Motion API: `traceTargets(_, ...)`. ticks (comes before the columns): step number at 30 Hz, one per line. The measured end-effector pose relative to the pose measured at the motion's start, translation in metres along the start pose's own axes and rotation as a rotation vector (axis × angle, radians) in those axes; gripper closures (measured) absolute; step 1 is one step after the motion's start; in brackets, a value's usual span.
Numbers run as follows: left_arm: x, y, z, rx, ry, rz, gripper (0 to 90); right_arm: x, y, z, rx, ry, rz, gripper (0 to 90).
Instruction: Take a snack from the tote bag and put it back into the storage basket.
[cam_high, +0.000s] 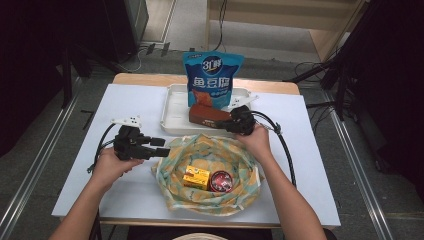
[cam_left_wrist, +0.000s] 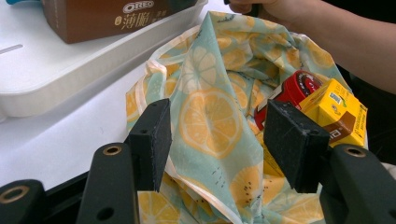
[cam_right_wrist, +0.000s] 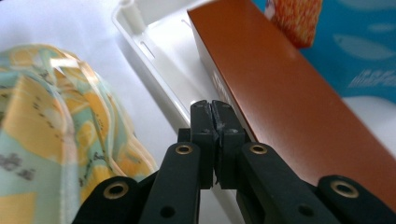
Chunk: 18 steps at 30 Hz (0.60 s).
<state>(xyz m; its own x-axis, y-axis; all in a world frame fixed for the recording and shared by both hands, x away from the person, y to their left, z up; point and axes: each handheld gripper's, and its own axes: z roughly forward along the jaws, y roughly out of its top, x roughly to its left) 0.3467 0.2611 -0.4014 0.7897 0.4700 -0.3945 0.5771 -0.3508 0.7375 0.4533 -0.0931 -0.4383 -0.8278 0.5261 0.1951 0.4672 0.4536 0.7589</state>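
A lemon-print cloth lies bunched like a bowl on the white table, holding a small yellow box and a round red tin. My left gripper is open at the cloth's left edge. In the left gripper view a fold of the cloth rises between its wide jaws, untouched by the pads, with the tin and box behind. My right gripper is at the cloth's far edge by the brown Oreo box. Its jaws are pressed together with nothing seen between them.
A white tray at the back centre holds the brown box and a standing blue snack pouch. The tray rim runs just beside my right gripper's tips. Cables trail from both grippers across the table.
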Motion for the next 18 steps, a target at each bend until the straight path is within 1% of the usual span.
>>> traceTargets(3,0.0,0.0,0.001,0.0,0.001,0.003,42.3,-0.003,-0.003,0.004,0.011,-0.01,0.007,90.0)
traceTargets(5,-0.001,0.0,0.001,0.001,0.0,0.005,42.4,-0.005,-0.004,0.006,0.004,-0.008,0.024,90.0)
traceTargets(8,0.0,0.0,0.0,0.0,0.001,0.004,42.5,-0.006,-0.003,0.009,0.007,-0.006,0.031,90.0)
traceTargets(10,0.0,0.0,0.001,0.0,0.001,0.004,42.5,-0.006,-0.002,0.01,0.009,-0.02,0.02,90.0)
traceTargets(15,0.0,0.0,0.001,0.002,-0.002,0.002,42.5,-0.008,0.001,0.014,0.009,-0.028,0.032,90.0)
traceTargets(16,-0.001,0.0,0.001,0.006,-0.004,0.008,42.5,-0.008,0.001,0.015,0.01,-0.031,0.035,90.0)
traceTargets(18,-0.001,0.0,0.001,0.007,-0.002,0.008,42.5,-0.009,0.001,0.017,0.017,-0.043,0.034,90.0)
